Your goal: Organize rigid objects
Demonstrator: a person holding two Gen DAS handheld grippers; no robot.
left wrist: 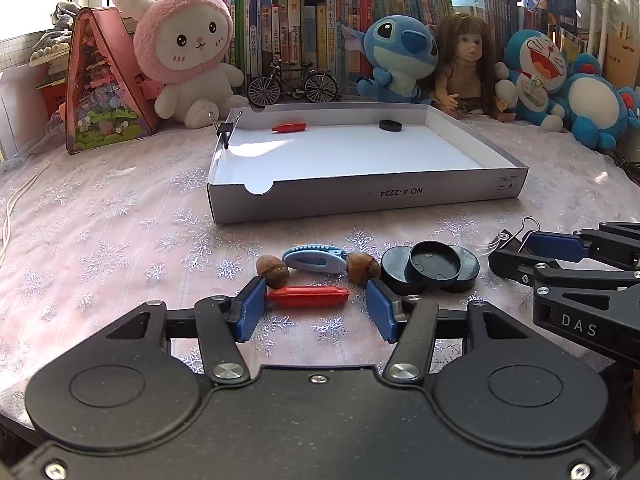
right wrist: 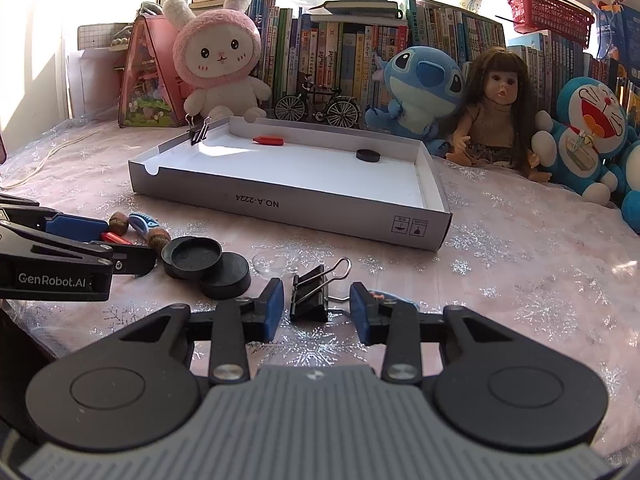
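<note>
My left gripper stands open around a red plastic piece lying on the tablecloth. The left pad sits at its end; a gap shows before the right pad. Just beyond lie two acorns, a blue shark-shaped clip and stacked black discs. My right gripper is open with a black binder clip between its pads, and a narrow gap shows on the left side. The grey cardboard tray holds another red piece and a black disc.
A binder clip is clamped on the tray's far left rim. A clear plastic dish lies beside the discs. Plush toys, a doll, a model bicycle and books line the back. A white cable runs at far left.
</note>
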